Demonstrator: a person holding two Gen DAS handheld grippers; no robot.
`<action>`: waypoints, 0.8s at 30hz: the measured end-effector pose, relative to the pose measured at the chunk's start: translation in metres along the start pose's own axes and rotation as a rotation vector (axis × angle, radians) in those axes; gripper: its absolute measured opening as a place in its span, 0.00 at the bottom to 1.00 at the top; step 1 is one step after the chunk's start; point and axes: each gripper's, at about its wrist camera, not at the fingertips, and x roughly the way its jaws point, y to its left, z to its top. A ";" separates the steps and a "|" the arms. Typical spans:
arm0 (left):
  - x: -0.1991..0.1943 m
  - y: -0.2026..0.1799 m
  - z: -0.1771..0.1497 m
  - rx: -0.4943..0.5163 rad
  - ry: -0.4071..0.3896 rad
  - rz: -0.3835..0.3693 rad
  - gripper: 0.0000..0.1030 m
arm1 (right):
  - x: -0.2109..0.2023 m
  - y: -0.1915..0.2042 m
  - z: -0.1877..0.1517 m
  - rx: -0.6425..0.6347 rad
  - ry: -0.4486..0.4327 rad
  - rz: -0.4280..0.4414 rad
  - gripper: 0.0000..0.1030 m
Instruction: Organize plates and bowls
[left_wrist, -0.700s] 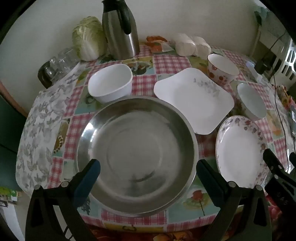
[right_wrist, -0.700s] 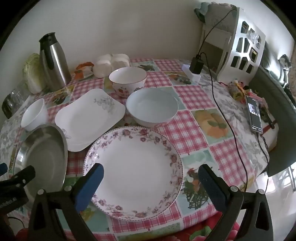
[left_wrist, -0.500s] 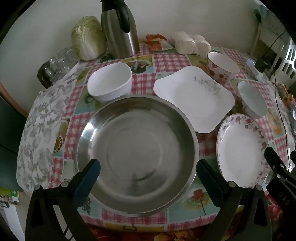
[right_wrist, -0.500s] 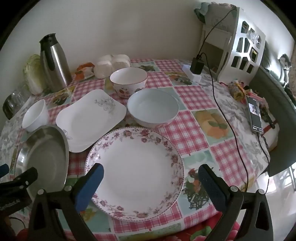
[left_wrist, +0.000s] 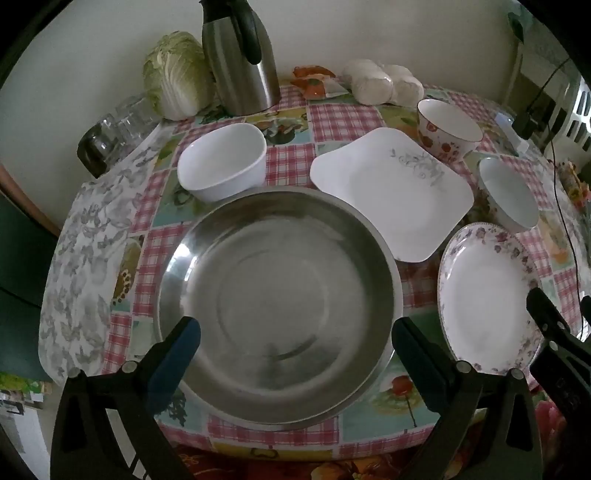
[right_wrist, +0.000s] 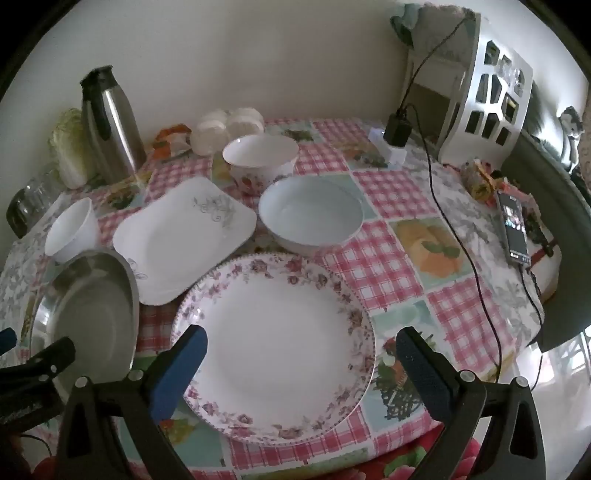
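A big steel basin fills the near table; my left gripper hovers open above its near rim, nothing between the fingers. Behind it sit a small white bowl and a square white plate. A round flower-rimmed plate lies under my open right gripper, which holds nothing. Beyond that plate stand a pale blue bowl and a red-flowered bowl. The basin and square plate show at left in the right wrist view.
A steel thermos, a cabbage, glass jars and wrapped buns line the back edge. A charger and cable, a phone and a white rack occupy the right side.
Both grippers have drifted slightly back from the table, so the dishes sit a little farther up in view. Nothing on the table has moved; both stay open.
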 end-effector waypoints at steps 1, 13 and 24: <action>0.000 0.000 0.000 0.001 0.001 0.001 1.00 | 0.000 0.000 0.000 0.003 -0.001 0.007 1.00; -0.004 -0.001 0.000 0.005 -0.004 0.015 1.00 | -0.002 0.001 -0.001 0.002 -0.010 0.010 1.00; -0.004 0.000 0.002 0.004 0.004 0.020 1.00 | -0.002 0.004 0.000 -0.003 -0.008 0.013 1.00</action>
